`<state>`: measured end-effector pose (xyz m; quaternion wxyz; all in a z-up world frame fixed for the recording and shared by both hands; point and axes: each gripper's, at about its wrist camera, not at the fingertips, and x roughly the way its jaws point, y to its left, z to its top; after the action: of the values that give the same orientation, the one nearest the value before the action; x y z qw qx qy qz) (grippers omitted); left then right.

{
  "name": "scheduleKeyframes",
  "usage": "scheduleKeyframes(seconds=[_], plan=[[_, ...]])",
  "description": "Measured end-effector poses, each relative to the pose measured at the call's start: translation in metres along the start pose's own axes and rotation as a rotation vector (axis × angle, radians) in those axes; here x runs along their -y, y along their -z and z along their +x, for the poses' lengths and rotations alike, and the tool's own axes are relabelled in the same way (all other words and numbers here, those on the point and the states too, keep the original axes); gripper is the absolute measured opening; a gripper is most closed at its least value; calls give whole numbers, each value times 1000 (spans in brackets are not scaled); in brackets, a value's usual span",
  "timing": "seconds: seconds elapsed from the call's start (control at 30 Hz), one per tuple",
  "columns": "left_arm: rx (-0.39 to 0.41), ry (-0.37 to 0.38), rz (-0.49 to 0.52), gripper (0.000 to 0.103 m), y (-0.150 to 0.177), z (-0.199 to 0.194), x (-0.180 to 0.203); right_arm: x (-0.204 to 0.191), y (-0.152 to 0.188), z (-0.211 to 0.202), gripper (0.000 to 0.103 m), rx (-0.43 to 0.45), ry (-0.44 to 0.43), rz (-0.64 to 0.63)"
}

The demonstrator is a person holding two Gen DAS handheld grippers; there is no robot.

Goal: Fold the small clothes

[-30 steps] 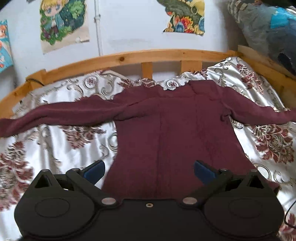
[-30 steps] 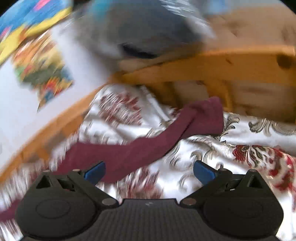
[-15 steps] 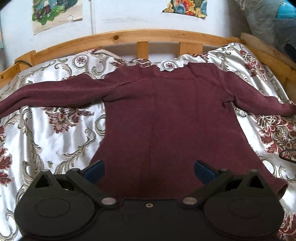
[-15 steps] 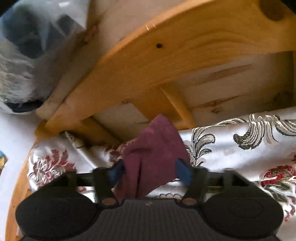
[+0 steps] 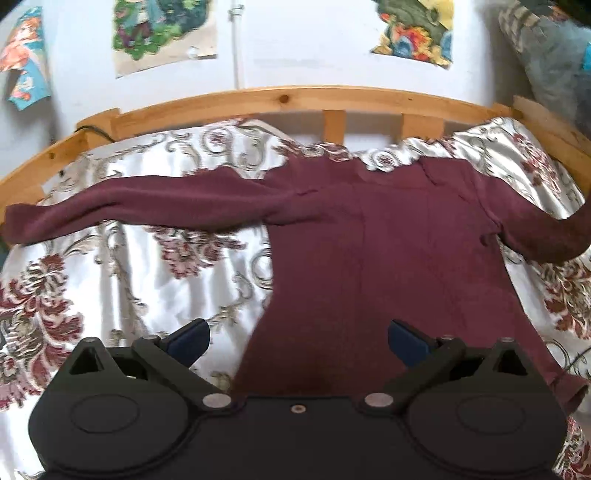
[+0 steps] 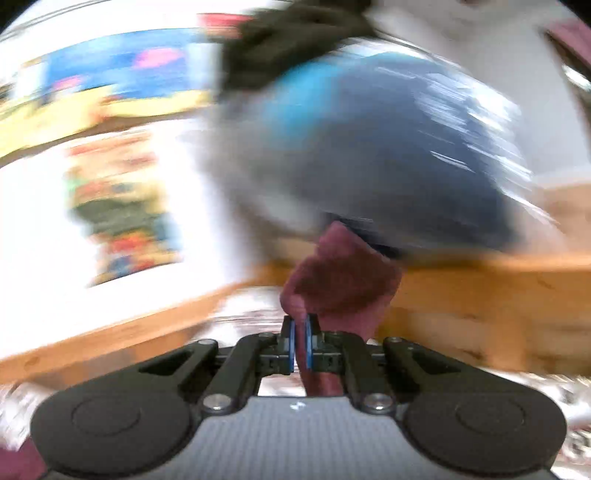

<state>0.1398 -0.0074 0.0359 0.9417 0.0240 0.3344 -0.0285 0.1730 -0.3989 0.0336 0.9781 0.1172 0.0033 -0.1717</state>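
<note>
A maroon long-sleeved sweater (image 5: 388, 258) lies flat on the floral bedspread (image 5: 147, 295), collar toward the headboard. Its left sleeve (image 5: 147, 206) stretches out flat to the left. Its right sleeve (image 5: 546, 240) rises off the bed at the right edge. My left gripper (image 5: 297, 341) is open and empty, hovering over the sweater's hem. My right gripper (image 6: 300, 345) is shut on the right sleeve's cuff (image 6: 343, 280) and holds it up in the air; that view is heavily blurred.
A wooden headboard rail (image 5: 295, 99) runs behind the bed, with posters (image 5: 162, 33) on the white wall. A grey-blue bundle (image 6: 388, 155) sits on the wooden side rail (image 6: 480, 288) at the right. A dark cable (image 5: 569, 358) lies at the bedspread's right edge.
My right gripper closed on the right sleeve's cuff and lifted it off the bed, swinging fast. The left gripper shifted left and stayed open.
</note>
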Motion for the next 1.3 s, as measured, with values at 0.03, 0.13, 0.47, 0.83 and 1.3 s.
scheduleKeyframes(seconds=[0.03,0.13,0.47,0.83,1.3], plan=[[-1,-8,-14,102,-1,-1,-5,-22,3,-5,8,2,-60,-44],[6,-28,-51,102,-2,-4,-20,-86,21,-23,8,20,-208,-182],[50,-109,-120,102,-3,-14,-69,-218,118,-79,8,-134,-517,-552],[54,-114,-133,102,6,-8,-79,-203,165,-98,60,-490,-771,-568],[23,-78,-79,102,4,9,-54,-187,139,12,79,-759,-756,-245]])
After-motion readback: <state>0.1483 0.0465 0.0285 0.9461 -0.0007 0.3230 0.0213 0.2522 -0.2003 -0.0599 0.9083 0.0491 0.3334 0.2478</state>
